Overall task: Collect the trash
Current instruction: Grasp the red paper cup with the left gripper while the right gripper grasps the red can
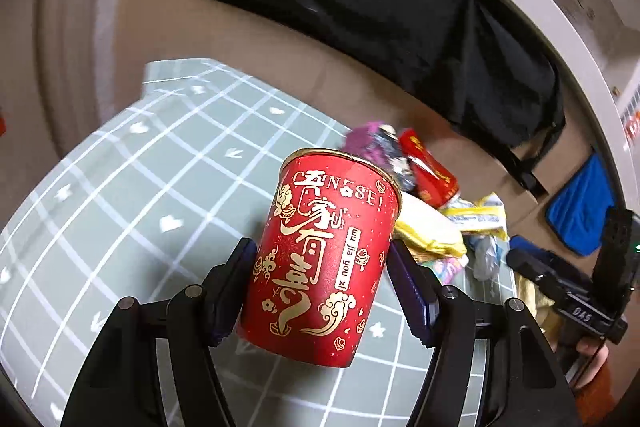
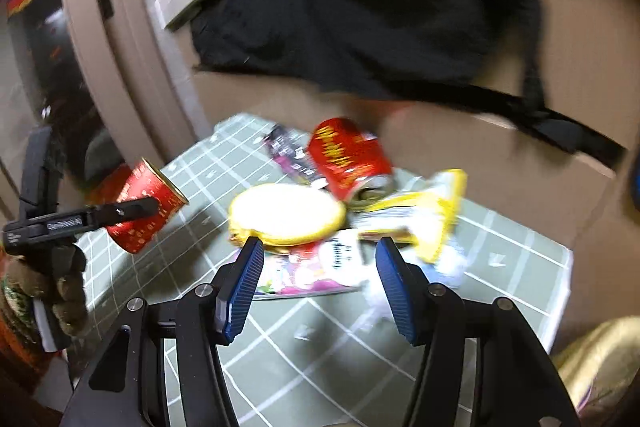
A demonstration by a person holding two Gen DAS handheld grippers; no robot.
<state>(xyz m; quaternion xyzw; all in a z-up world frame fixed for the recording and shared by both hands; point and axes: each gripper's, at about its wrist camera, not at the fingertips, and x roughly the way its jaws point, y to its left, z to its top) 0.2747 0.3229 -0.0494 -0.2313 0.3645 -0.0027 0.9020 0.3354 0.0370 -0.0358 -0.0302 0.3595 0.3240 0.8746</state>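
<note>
**Red cup in your left tongs, trash pile ahead of the right**

From your left wrist: the surface [image 1: 132, 187] wears a grey-green cloth with a white grid and small white hearts. Behind it stands brown cardboard with a black cloth [image 1: 360, 11] draped over it, and a blue cloth [image 1: 580, 211] hangs at the far right. Your left tongs [image 1: 322, 259] are clamped on the red cup [image 1: 324, 259] with gold lettering — both pads press its sides. Its long axis runs away from you, tilted a little to the right, rim at the far end. Past the cup lies the trash pile, and your right tongs [image 1: 516, 251] show at the right edge.

From your right wrist, which is blurred: your right tongs [image 2: 318, 267] stand released, nothing between the blue pads. Just beyond them sit a round yellow lid [image 2: 286, 213], a pink-and-white wrapper [image 2: 316, 275] and a yellow packet [image 2: 424, 215]. A red can [image 2: 346, 157] lies on its side, its open end toward you. At the left the red cup [image 2: 144, 203] is off the cloth, held in your left tongs [image 2: 138, 209] — rim pointing up and to the right.
</note>
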